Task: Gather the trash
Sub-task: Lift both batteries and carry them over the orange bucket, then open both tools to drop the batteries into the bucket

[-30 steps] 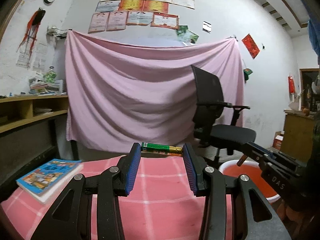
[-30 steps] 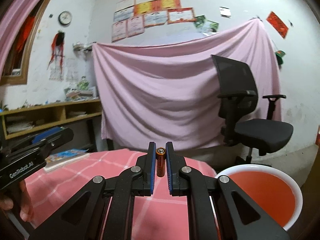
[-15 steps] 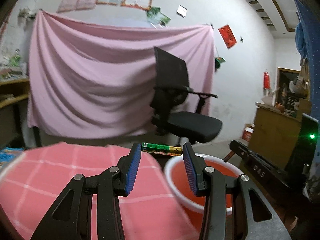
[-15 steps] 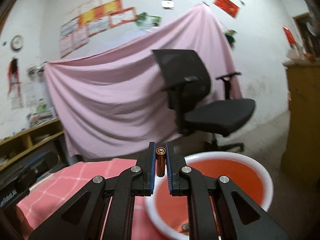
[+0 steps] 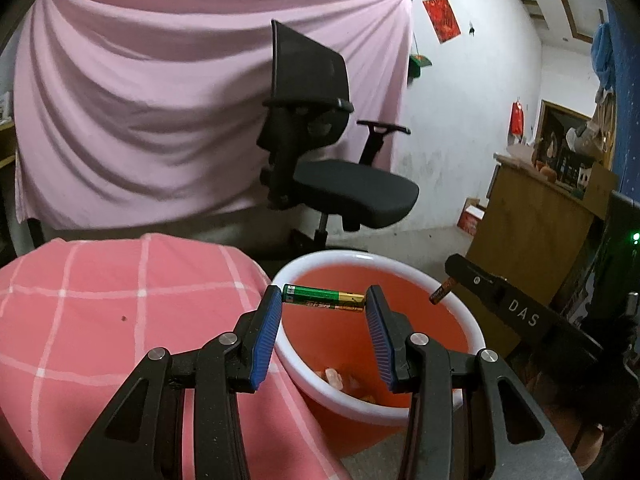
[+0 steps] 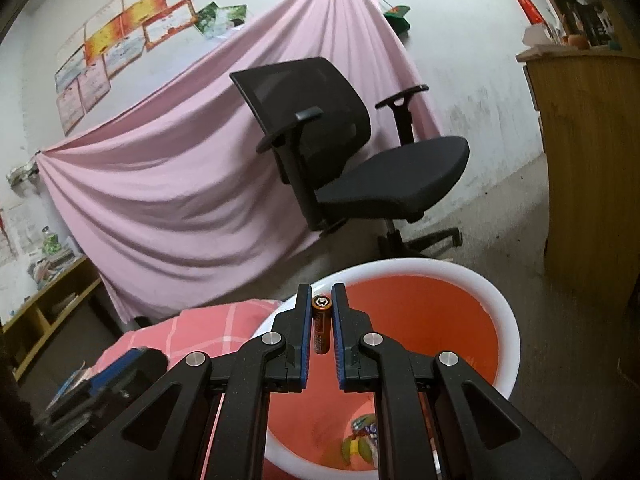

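At lower centre of the left wrist view, a green-and-gold battery (image 5: 324,303) lies crosswise between the tips of the left gripper (image 5: 324,306), one end against each blue pad. Jaws stand wide, spread by the battery's full length, clamped on it end to end. It hangs above the mouth of the orange bucket (image 5: 460,304), white-rimmed, with scraps of rubbish visible at its bottom. To the left of the bucket, touching its rim in the frame, is the table with a pink checked cloth (image 5: 100,312).

At lower centre of the right wrist view, an orange-brown battery (image 6: 321,328) stands lengthwise between the pads of the right gripper (image 6: 321,312), its top terminal facing the camera. Jaws nearly closed, pinching the battery by its sides. It sits over the near left part of the bucket (image 6: 504,312) opening; wrappers lie at the bottom.

In the left view, that same battery (image 5: 442,293) and the right gripper's black body enter from the right edge, over the bucket's right rim.

Beyond, mid-frame: black office chair (image 5: 340,184), pink sheet (image 5: 140,100) hung on the wall.
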### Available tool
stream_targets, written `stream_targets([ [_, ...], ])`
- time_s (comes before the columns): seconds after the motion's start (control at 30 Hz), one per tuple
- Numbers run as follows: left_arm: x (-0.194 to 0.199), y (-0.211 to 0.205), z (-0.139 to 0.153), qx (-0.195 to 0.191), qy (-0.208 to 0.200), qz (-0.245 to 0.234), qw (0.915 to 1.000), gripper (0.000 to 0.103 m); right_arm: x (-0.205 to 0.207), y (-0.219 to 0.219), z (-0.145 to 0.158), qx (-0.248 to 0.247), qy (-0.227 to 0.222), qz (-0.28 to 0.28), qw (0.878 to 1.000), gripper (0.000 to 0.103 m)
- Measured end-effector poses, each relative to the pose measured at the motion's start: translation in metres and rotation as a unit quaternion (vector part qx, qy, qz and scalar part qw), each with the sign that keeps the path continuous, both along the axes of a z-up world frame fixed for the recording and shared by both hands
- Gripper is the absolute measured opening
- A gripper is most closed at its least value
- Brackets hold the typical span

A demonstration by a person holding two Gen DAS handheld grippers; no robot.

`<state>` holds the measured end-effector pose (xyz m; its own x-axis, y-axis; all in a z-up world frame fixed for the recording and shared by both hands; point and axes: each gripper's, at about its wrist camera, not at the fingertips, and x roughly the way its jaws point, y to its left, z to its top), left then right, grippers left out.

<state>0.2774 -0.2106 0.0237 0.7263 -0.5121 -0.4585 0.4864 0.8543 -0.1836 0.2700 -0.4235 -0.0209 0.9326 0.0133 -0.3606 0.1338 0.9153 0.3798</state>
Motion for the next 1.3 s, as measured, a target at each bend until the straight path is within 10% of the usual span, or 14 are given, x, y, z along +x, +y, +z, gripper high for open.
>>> stream_targets([
  [0.77, 0.025, -0.003, -0.013, -0.024, 0.082, -0.011, 0.9963, 0.039, 0.007, -0.01, -0.008, 0.025, 0.032, -0.013, 0.999, 0.009],
  [1.3, 0.016, 0.021, 0.004, -0.027, 0.05, 0.032, 0.9978, 0.045, 0.005, -0.003, -0.007, -0.002, 0.03, -0.012, 0.999, 0.02],
])
